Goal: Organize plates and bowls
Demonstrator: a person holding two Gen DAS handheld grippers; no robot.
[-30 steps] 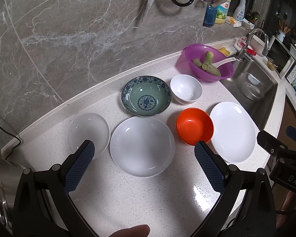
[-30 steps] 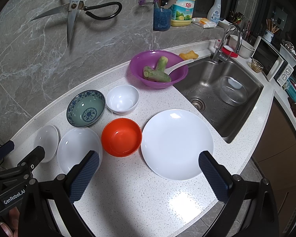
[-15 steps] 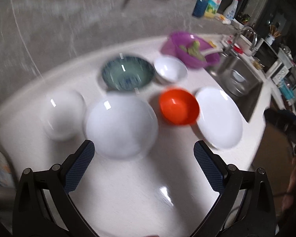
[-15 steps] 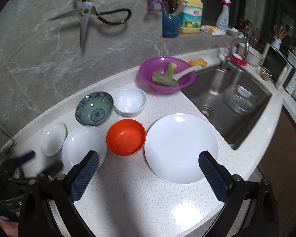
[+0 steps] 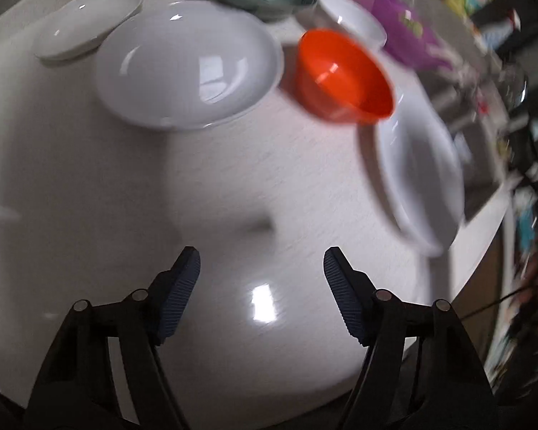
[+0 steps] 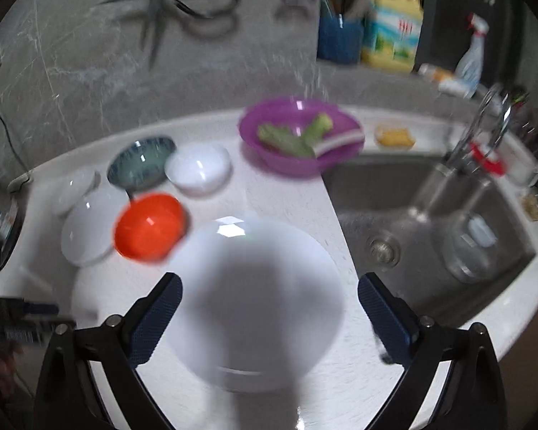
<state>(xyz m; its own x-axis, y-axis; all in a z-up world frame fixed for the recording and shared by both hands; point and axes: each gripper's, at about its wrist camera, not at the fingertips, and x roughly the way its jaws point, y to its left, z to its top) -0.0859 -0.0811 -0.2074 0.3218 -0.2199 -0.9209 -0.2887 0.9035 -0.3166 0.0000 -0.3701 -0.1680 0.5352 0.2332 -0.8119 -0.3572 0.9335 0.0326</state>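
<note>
left gripper (image 5: 262,268) jaws were closing over bare surface (image 5: 233,186) — right gripper (image 6: 269,297) jaws stood spread above the large white plate (image 6: 262,286), gripping nothing.

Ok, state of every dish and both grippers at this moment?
Left gripper: empty, jaws closing over bare counter.
Right gripper: open, empty, above the large white flat plate.
Orange plastic bowl: upright, empty.
Purple plastic bowl: holds green vegetables.
Blue-patterned ceramic bowl: upright, empty.
Steel sink: tap off.
</note>
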